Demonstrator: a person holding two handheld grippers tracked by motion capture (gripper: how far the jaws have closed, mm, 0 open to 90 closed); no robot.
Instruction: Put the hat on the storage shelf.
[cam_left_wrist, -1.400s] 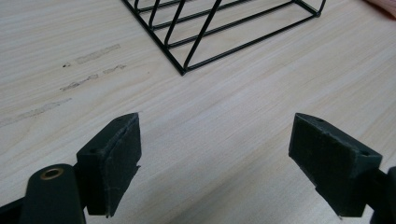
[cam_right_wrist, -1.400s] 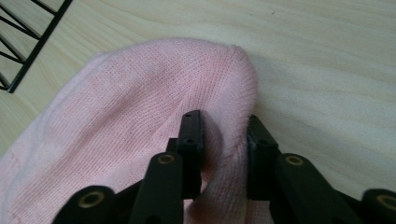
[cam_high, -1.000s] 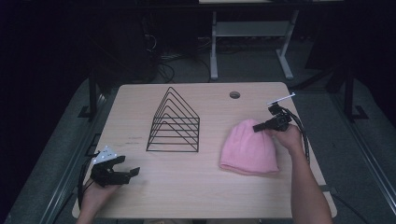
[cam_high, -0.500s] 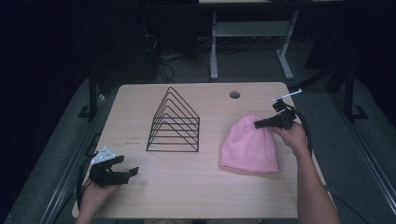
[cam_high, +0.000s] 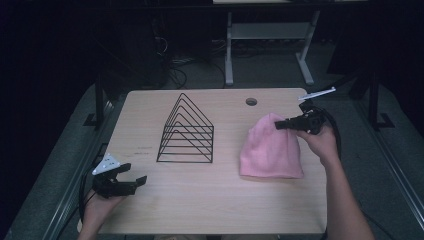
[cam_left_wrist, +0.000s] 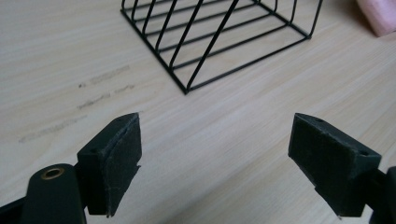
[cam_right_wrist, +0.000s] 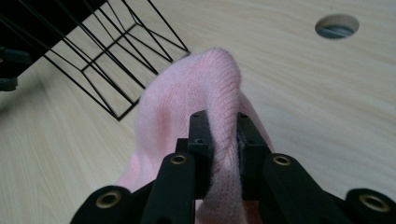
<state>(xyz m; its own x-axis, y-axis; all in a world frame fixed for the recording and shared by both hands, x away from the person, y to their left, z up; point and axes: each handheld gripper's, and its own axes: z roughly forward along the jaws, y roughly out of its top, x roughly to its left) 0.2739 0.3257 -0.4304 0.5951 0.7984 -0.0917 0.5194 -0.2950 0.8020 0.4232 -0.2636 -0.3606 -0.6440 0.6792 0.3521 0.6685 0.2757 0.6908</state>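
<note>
In the high view, at the lower left of the frame, the left tool (cam_high: 131, 178) rests low over the near left corner of the light wooden worktop (cam_high: 220, 200), held by a hand that enters from the bottom edge; its jaws stand spread with nothing between them. The left gripper view bears this out: the two black pads (cam_left_wrist: 119, 154) sit wide apart at the bottom of the frame, with bare wood grain between them and a few faint grey scuff marks (cam_left_wrist: 100, 81) at the middle left. Just left of centre in the high view stands a black wire file rack (cam_high: 187, 131), a row of triangular dividers on a rectangular base, upright and well apart from both tools; its near corner fills the upper middle of the left gripper view (cam_left_wrist: 219, 42). Right of centre lies a pink knit beanie (cam_high: 271, 147), its wide brim toward the bottom of the frame and its crown raised toward the upper right. There the right tool (cam_high: 281, 125) is pinching the crown. In the right gripper view the jaws press on a fold of the pink knit (cam_right_wrist: 205, 107), which bulges above them, while a round cable hole (cam_right_wrist: 336, 25) shows at the upper right.
</note>
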